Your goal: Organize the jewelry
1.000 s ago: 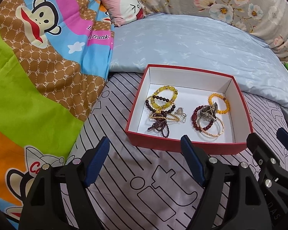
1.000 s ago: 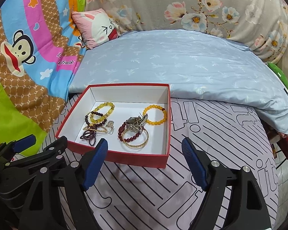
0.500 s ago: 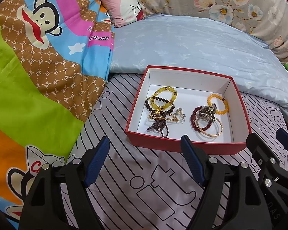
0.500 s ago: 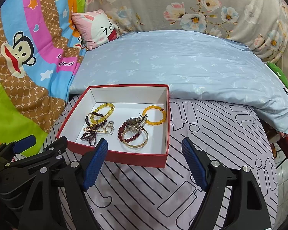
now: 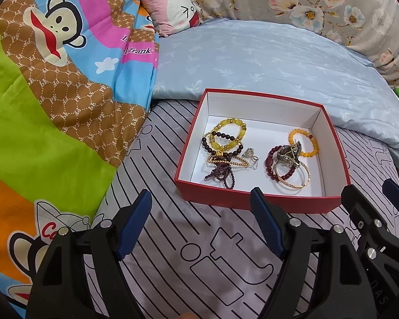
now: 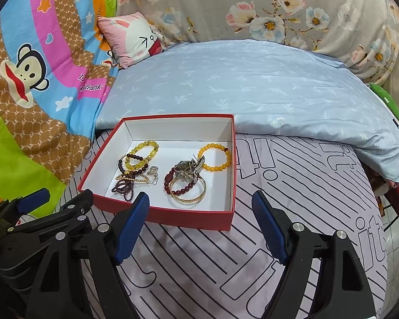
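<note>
A red box with a white inside (image 5: pixel 196 122) (image 6: pixel 232 159) sits on the striped bed sheet. It holds several pieces: a yellow bead bracelet (image 5: pixel 227 135) (image 6: pixel 142 152), dark purple beads (image 5: pixel 222 174) (image 6: pixel 123 186), an orange bead bracelet (image 5: pixel 303 142) (image 6: pixel 215 156), a dark red bead bracelet, a gold bangle (image 5: pixel 292 179) (image 6: pixel 188 192) and a metal piece (image 5: pixel 288 154). My left gripper (image 5: pixel 200 210) is open and empty, just in front of the box. My right gripper (image 6: pixel 200 208) is open and empty, over the box's near edge.
A light blue quilt (image 6: pixel 239 87) lies behind the box. A colourful monkey-print blanket (image 5: pixel 53 79) covers the left. A pink bunny pillow (image 6: pixel 135 37) and floral fabric (image 6: pixel 279 5) are at the back. The bed's edge drops off at the right (image 6: pixel 393 212).
Both grippers have drawn back and risen slightly, so the box sits a little farther off in both views. The jewelry has not moved.
</note>
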A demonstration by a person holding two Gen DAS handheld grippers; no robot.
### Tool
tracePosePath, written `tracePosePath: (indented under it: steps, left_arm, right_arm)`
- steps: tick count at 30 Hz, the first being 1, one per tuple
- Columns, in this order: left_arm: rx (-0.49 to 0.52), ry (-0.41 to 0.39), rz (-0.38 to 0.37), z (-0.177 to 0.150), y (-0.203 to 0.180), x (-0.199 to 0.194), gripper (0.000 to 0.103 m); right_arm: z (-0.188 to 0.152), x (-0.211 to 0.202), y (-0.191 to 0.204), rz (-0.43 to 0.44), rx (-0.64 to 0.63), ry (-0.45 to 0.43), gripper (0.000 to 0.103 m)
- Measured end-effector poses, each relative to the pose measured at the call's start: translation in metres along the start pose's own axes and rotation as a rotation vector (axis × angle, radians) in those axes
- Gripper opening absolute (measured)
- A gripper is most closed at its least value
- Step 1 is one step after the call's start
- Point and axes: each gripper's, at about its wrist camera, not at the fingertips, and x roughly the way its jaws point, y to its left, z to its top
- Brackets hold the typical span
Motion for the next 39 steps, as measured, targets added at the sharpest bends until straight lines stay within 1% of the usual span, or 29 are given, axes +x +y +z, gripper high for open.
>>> tracePosePath:
  steps: [26,39]
  left_arm:
    - [0.003,0.002,-0.004,0.0006,0.0016,0.0011,0.072]
    - [0.029,0.009,-0.009,0.0007,-0.0013,-0.0001,0.072]
  right_arm:
    - [-0.0015,0.0011,0.0002,-0.003,-0.001,-0.002,0.076]
    - [-0.0007,0.0016,0.0001,-0.012,-0.005,0.000,0.076]
